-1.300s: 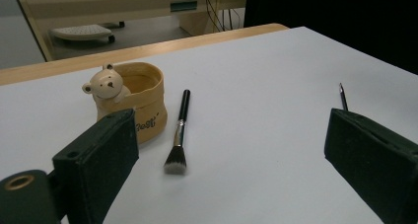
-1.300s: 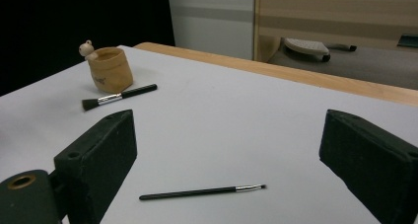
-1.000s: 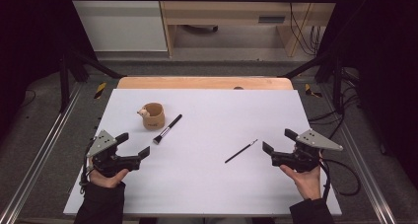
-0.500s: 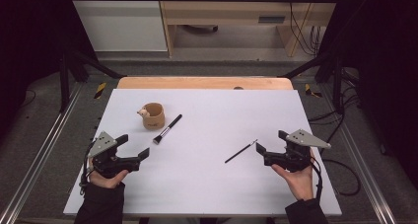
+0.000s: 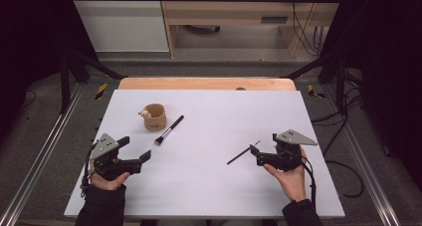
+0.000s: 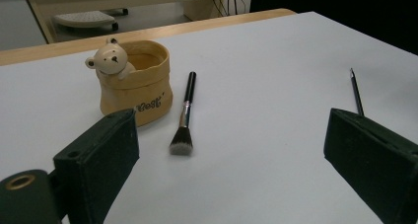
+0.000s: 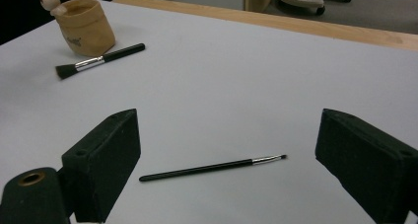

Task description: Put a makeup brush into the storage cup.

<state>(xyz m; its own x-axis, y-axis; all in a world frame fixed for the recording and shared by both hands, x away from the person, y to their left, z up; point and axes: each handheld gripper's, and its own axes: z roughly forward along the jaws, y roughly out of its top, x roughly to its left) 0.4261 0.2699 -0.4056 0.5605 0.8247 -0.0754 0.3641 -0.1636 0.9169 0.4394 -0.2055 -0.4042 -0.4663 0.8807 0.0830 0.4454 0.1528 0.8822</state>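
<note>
**Right gripper closes in on the thin brush**

We begin at the left edge of the table (image 5: 199, 196): our left gripper (image 5: 135, 154) sits near the front left corner, jaws spread wide and empty, just where it was a second ago. Beyond it, toward the back left part of the table, the tan pouch with its bear figure (image 5: 153, 116) stands upright, and the thick makeup brush (image 5: 168, 130) lies just beside it, bristles pointing to the front edge; neither has shifted.

Moving right, the thin brush (image 5: 243, 153) lies flat on the right half of the table, midway between back and front edges, in the same spot as before. What has changed is our right gripper (image 5: 254, 154): it has slid leftward from near the right edge, and its open jaws now stand just beside the brush's handle end. In the right gripper view the thin brush (image 7: 212, 168) lies crosswise between the two spread jaws, untouched.

We judge that the pick-up of the thin brush is about to begin, with the pouch its likely destination
</note>
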